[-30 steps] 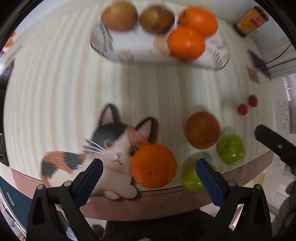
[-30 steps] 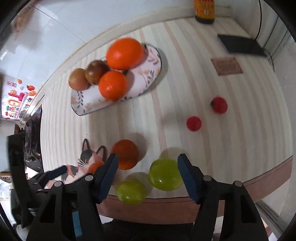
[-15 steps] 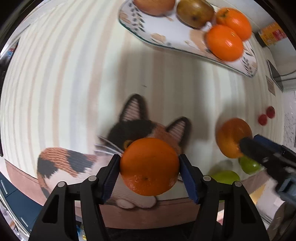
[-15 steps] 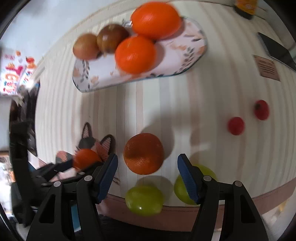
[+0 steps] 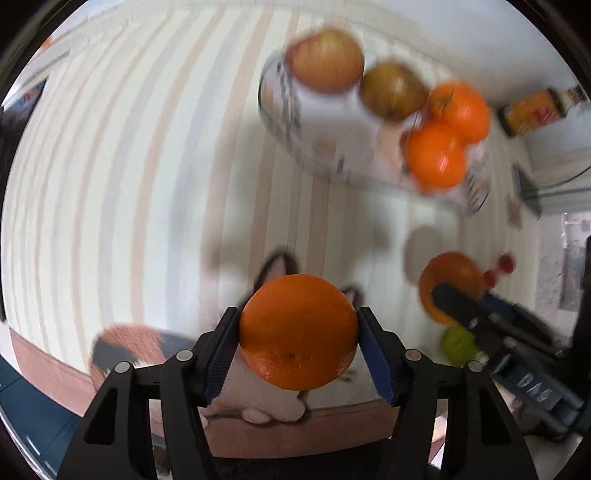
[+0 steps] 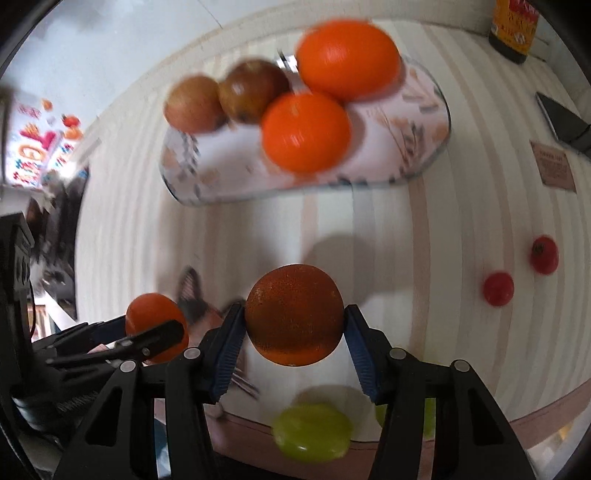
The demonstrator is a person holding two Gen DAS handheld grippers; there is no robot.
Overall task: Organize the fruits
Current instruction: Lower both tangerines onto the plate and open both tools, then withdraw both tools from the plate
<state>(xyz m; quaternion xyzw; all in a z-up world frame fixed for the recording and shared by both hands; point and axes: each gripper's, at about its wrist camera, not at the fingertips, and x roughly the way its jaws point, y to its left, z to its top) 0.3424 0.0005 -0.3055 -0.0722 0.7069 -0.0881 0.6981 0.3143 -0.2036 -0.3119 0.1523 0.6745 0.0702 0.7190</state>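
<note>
My left gripper [image 5: 298,334] is shut on a bright orange [image 5: 298,332] and holds it above the striped mat. My right gripper [image 6: 294,317] is shut on a darker orange [image 6: 294,314], also lifted. The left gripper with its orange [image 6: 155,325] shows at the left of the right wrist view. A patterned oval plate [image 6: 424,147] at the far side holds two oranges [image 6: 306,131] and two brownish fruits [image 6: 253,90]. Two green fruits [image 6: 312,430] lie near the table's front edge. Two small red tomatoes [image 6: 498,288] lie at the right.
A cat-shaped figure [image 5: 129,343] lies on the mat under the left gripper. A dark bottle with a yellow label [image 6: 513,26] stands at the back right. A black flat object [image 6: 561,122] and a brown card [image 6: 554,166] lie at the right.
Both grippers have closed on their oranges and lifted them off the mat. The plate has come nearer in both views.
</note>
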